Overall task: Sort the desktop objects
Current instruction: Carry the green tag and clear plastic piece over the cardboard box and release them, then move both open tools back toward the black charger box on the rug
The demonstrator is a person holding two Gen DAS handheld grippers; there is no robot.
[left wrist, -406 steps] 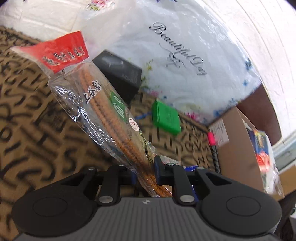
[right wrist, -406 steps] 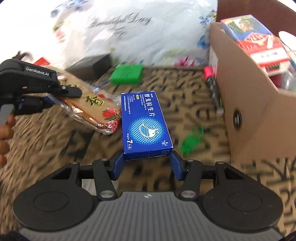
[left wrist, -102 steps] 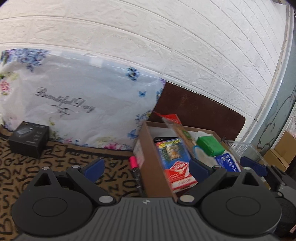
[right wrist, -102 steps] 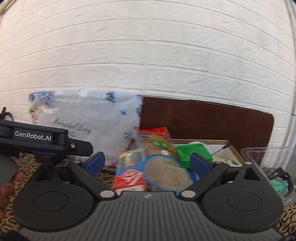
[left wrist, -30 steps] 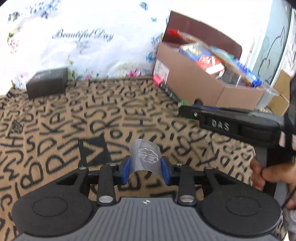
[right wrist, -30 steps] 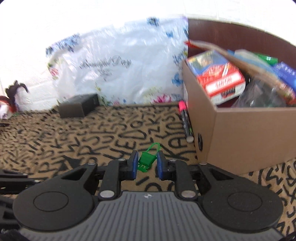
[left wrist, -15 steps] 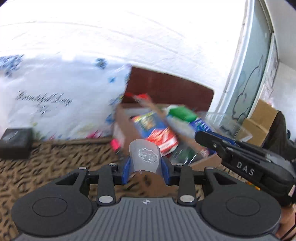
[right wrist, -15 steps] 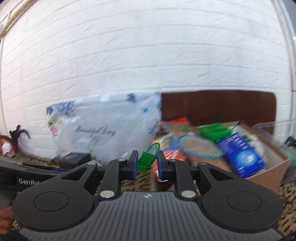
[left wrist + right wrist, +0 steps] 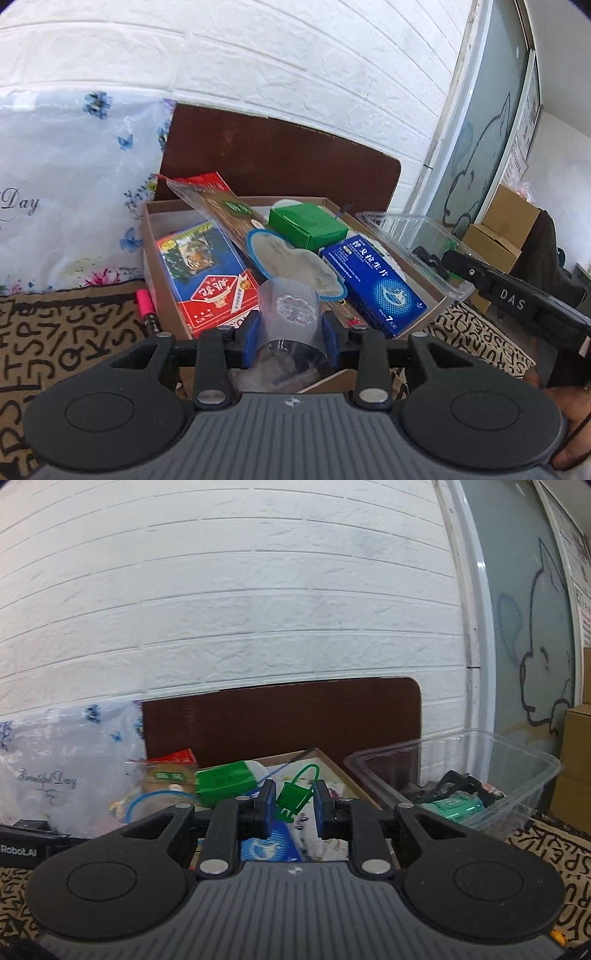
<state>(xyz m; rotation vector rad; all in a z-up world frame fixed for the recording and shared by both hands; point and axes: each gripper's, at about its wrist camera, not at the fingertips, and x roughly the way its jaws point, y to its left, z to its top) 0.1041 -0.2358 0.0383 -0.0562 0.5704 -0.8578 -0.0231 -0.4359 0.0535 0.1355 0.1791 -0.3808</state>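
My left gripper (image 9: 291, 332) is shut on a clear plastic cup (image 9: 291, 314) with a clover mark and holds it over the near edge of the cardboard box (image 9: 149, 243). The box holds a card pack (image 9: 207, 273), a snack bag (image 9: 229, 214), a green box (image 9: 308, 221) and a blue medicine box (image 9: 373, 280). My right gripper (image 9: 294, 808) is shut on a small green padlock (image 9: 293, 794) above the box (image 9: 332, 768). The right gripper also shows in the left wrist view (image 9: 517, 306).
A clear plastic tub (image 9: 517, 771) with small items stands right of the box. A pink marker (image 9: 146, 306) lies on the letter-print cloth (image 9: 66, 332) left of the box. A floral plastic bag (image 9: 66, 184) and a white brick wall stand behind.
Both grippers have risen from the cloth with the cup and the padlock and now sit over the box. In the last half second the left one moved closer above the box.
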